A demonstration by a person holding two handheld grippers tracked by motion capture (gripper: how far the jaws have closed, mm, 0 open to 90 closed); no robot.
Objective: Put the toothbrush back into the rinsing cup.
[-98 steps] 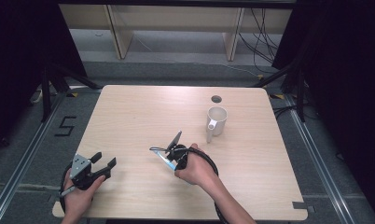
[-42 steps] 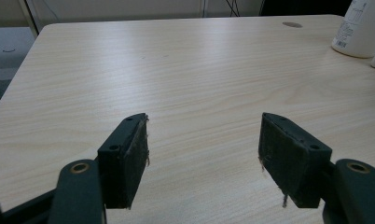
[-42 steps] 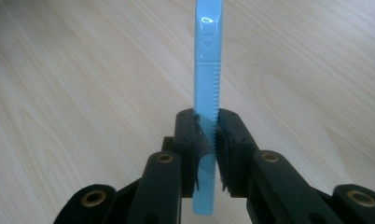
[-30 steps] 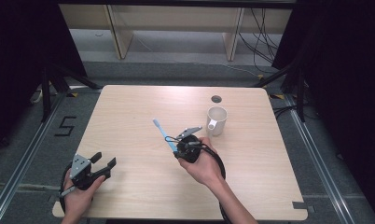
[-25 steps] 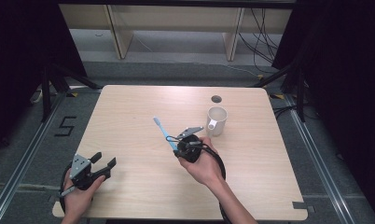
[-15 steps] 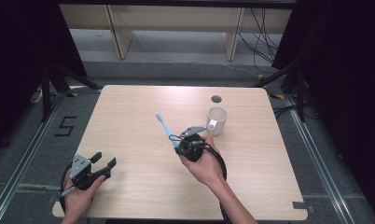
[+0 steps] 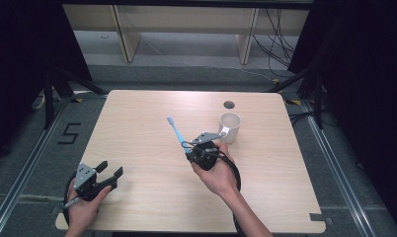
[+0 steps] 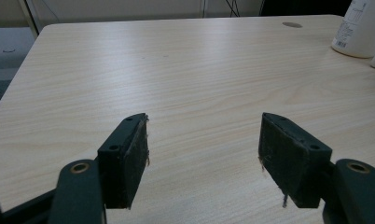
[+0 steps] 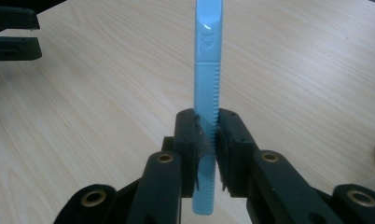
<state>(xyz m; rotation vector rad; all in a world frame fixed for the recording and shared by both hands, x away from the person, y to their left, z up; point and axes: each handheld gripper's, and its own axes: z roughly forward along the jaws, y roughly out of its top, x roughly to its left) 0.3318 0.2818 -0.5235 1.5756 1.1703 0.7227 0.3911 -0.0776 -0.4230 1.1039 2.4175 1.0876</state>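
My right gripper (image 7: pixel 188 148) is shut on a light blue toothbrush (image 7: pixel 177 132), held above the table's middle. The brush slants up and away to the left, its head (image 7: pixel 170 119) at the far end. In the right gripper view both pads clamp the ribbed handle of the toothbrush (image 9: pixel 206 84), and the right gripper (image 9: pixel 206 140) lets a short stub hang below. A white mug (image 7: pixel 229 127) stands just right of that hand. My left gripper (image 7: pixel 110 169) rests near the table's front left corner, and in its own view the left gripper (image 8: pixel 204 158) is open over bare wood.
A round cable hole (image 7: pixel 229 104) lies in the tabletop behind the mug. The mug (image 8: pixel 363 28) also stands at the far right of the left gripper view. The table's front edge (image 7: pixel 186 230) is close to both hands. Shelving stands beyond the far edge.
Since the oldest frame the right hand has turned and shifted toward the mug with the toothbrush. Over the last second the brush head swung slightly farther away. The left hand has not moved.
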